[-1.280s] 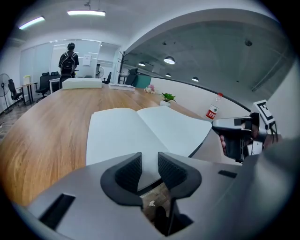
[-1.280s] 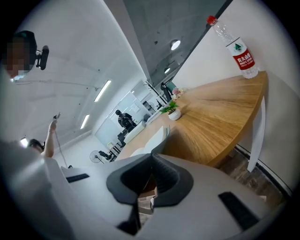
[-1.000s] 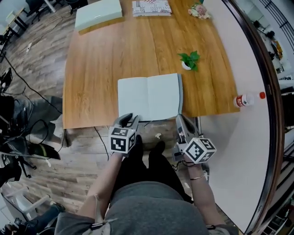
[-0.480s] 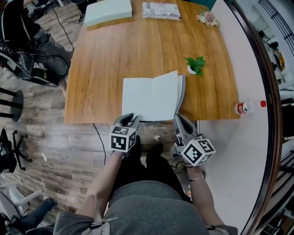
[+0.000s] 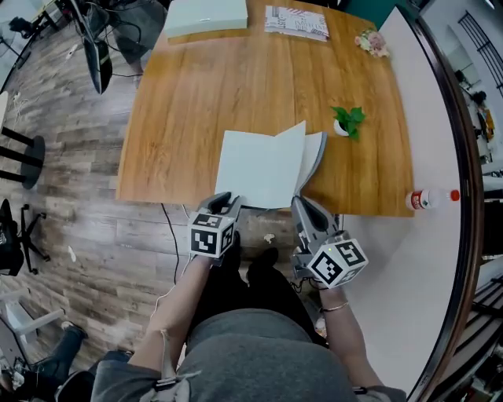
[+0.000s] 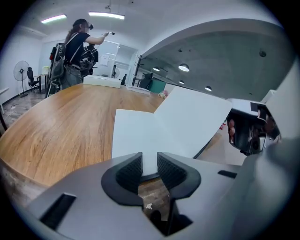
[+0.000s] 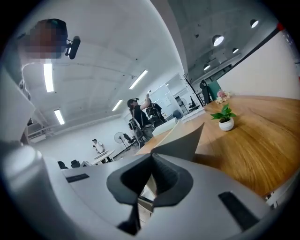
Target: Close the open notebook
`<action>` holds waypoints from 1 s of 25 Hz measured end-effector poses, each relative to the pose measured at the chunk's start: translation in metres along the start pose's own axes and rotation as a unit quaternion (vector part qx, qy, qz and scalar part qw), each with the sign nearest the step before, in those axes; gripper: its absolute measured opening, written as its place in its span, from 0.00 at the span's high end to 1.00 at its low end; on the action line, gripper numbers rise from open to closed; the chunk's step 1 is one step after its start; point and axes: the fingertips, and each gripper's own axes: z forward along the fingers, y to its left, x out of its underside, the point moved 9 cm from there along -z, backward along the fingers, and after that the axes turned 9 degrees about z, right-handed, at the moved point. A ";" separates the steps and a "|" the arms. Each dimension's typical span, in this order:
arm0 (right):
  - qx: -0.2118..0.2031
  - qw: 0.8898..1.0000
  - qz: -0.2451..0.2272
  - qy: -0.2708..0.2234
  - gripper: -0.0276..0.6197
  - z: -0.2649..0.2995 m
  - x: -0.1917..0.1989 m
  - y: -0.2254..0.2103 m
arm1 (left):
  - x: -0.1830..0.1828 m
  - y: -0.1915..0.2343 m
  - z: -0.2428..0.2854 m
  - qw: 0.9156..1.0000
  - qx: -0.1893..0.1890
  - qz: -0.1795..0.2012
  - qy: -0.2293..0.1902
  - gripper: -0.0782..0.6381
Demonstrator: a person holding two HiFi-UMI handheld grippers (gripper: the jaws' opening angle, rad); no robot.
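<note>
A notebook (image 5: 255,169) with blank white pages lies open near the front edge of the wooden table (image 5: 189,102). Its left page (image 6: 133,133) lies flat. The right half (image 5: 310,153) is raised and leans toward the left. My right gripper (image 5: 302,207) is shut on the near corner of that raised half (image 7: 180,140), whose grey underside rises from the closed jaws of the right gripper (image 7: 151,161). My left gripper (image 5: 225,204) is at the notebook's near left edge. The left gripper (image 6: 149,164) stands open, and the page's edge shows through the gap.
A small potted plant (image 5: 346,122) stands right of the notebook. A bottle (image 5: 428,198) lies on the white curved surface (image 5: 393,259) at the right. A pale green box (image 5: 206,14), a magazine (image 5: 297,22) and flowers (image 5: 372,41) sit at the far edge. A person (image 6: 77,44) stands beyond the table.
The notebook's right half went from lying flat to standing up and leaning left, as my right gripper rose with it. The left gripper stayed at the near left edge.
</note>
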 end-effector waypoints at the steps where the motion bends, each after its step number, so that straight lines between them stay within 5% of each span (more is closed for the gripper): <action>1: -0.005 1.000 -0.007 0.004 0.95 0.003 0.000 0.002 | 0.001 0.001 0.000 1.000 0.000 -0.007 -0.003 0.74; 25: -0.090 0.993 -0.043 0.069 0.95 0.045 0.015 0.036 | 0.015 0.009 -0.018 0.999 -0.009 -0.037 -0.012 0.74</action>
